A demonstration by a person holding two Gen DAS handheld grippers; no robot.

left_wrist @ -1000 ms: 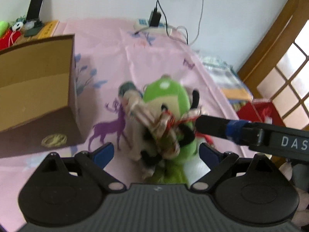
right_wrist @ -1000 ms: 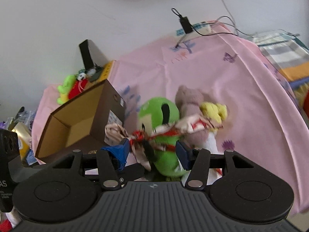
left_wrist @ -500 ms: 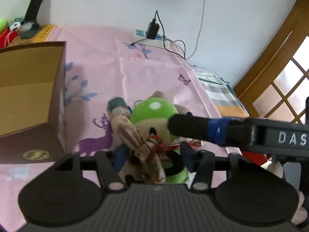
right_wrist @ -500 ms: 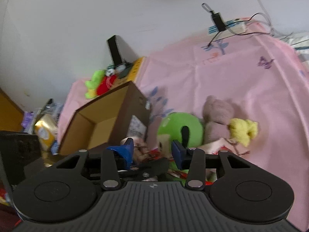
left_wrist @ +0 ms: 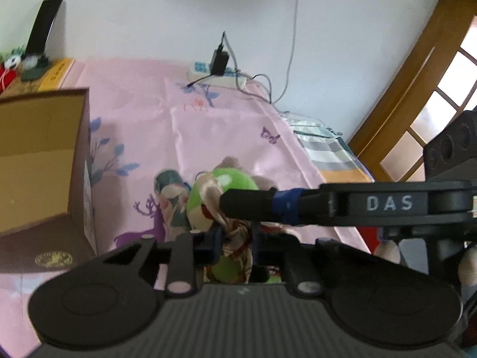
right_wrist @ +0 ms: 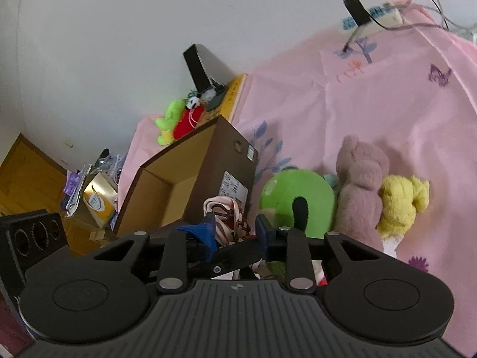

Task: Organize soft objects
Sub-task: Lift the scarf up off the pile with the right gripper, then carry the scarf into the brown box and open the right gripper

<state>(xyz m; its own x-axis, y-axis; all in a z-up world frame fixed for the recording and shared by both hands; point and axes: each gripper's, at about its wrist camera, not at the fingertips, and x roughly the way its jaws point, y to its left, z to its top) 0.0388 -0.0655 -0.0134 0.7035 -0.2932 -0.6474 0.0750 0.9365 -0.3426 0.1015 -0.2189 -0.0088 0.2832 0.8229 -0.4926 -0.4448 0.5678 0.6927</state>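
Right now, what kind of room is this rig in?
Probably a bedroom or spare room at home. A pink printed bedsheet covers the surface, plush toys lie on it beside an open cardboard box, and a power strip with a charger sits against the white wall.

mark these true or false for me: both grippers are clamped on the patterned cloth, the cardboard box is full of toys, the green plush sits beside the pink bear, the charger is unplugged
1. Both the left gripper and the right gripper pinch the patterned cloth. True; the right jaws are closing.
2. The cardboard box is full of toys. False: what shows of its inside is bare.
3. The green plush sits beside the pink bear. True.
4. The charger is unplugged. False: it sits in the power strip.
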